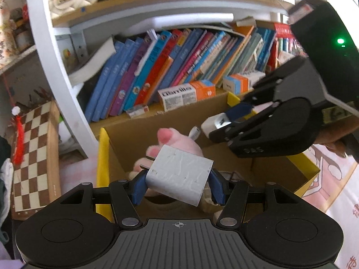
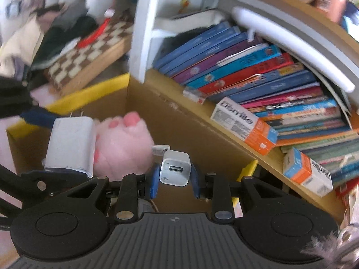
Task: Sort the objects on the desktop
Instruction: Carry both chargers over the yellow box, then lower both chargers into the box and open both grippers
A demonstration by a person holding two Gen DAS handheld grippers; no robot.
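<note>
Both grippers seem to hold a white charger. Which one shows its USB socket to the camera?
The small charger in the right gripper: its socket faces the right wrist camera. The bigger charger in the left gripper shows only a plain scuffed side.

Pink plush paw (image 1: 177,143) crowds cardboard box (image 1: 139,139) — little room

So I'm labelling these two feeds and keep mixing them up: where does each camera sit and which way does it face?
Left wrist: on the left gripper, facing along its fingers over the cardboard box toward the bookshelf; it grips the big charger; the right gripper enters from the right.
Right wrist: on the right gripper, facing the same box and books; it grips the small USB charger; the left gripper's blue pad shows at left.
Shared: both chargers, pink plush paw, box, chessboard.
</note>
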